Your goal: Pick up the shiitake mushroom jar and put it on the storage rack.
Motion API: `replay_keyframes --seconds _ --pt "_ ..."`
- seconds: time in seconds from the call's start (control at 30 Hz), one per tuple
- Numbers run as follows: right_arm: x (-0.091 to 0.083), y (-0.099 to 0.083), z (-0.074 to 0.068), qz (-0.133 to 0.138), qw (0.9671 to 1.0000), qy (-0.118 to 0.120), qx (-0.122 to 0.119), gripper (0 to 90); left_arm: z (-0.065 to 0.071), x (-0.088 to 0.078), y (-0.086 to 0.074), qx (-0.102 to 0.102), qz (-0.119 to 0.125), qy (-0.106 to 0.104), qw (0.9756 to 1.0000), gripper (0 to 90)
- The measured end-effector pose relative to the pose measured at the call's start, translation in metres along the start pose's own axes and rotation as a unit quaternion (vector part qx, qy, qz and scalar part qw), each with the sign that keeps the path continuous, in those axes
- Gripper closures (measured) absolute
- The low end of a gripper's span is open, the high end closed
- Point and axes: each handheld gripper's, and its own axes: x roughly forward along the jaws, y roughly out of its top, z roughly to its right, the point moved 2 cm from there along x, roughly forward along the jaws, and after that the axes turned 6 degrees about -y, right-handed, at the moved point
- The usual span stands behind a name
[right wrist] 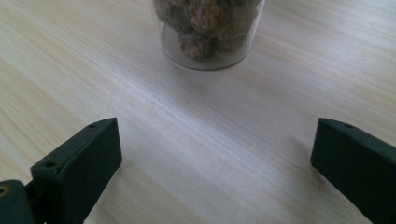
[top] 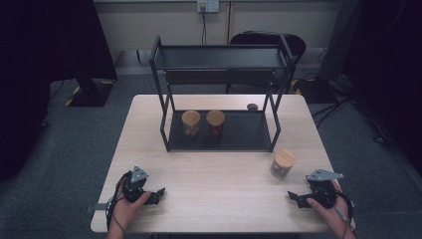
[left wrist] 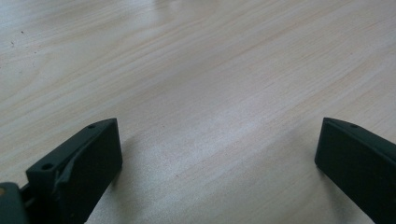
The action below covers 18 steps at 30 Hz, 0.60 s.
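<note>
A clear jar with a wooden lid [top: 283, 163] stands on the table's right side, filled with brown lumps; its base [right wrist: 208, 35] is just ahead of my right gripper's jaws. My right gripper [top: 294, 196] rests near the front right edge, open and holding nothing [right wrist: 215, 163]. My left gripper [top: 158, 194] lies near the front left edge, open over bare wood [left wrist: 217, 163]. Two more wooden-lidded jars [top: 191, 122] [top: 215, 122] stand side by side on the lower shelf of a black rack [top: 164, 129].
The black two-tier rack's top shelf [top: 219, 57] holds nothing. A small dark object [top: 252, 106] lies on the table behind the rack's right side. A dark chair [top: 293, 42] stands beyond the table. Bare light wood tabletop [top: 219, 179] spans between the grippers.
</note>
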Motion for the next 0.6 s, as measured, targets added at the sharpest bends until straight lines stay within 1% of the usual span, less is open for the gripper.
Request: replay_keyframes --seconds 0.13,0.2,0.5,0.6 --pt "-0.002 0.006 0.001 0.014 0.9998 0.000 0.011 1.0 0.000 0.000 0.000 0.000 0.000 0.000 1.0000 0.3" --pt "-0.003 0.008 0.001 0.019 0.9997 0.005 0.015 0.9 0.000 0.000 0.000 0.000 0.000 0.000 1.0000 0.3" --pt "0.001 0.017 -0.001 0.020 0.9997 0.006 0.008 0.9 0.000 0.000 0.000 0.000 0.000 0.000 1.0000 0.3" --pt "0.002 0.020 0.000 0.024 0.9996 0.008 0.010 0.9 0.000 0.000 0.000 0.000 0.000 0.000 1.0000 0.3"
